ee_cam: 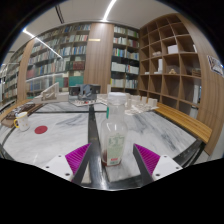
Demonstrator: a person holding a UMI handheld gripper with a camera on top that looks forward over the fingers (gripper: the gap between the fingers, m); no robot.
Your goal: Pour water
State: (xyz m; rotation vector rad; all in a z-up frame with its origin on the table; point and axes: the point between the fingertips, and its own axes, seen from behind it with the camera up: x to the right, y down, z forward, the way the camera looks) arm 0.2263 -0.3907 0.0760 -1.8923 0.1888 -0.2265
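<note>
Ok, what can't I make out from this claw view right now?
- Bottle: it stands between the claw fingers, but its water level is too faint to read.
- Bottle base: hidden behind the claw's bar.
- Cup far off on the table: too small to see what it holds.
- Red lid: too small to identify.

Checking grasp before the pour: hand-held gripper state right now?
Hand-held gripper: open; clear bottle stands on the table between its fingers, gap at each side.
</note>
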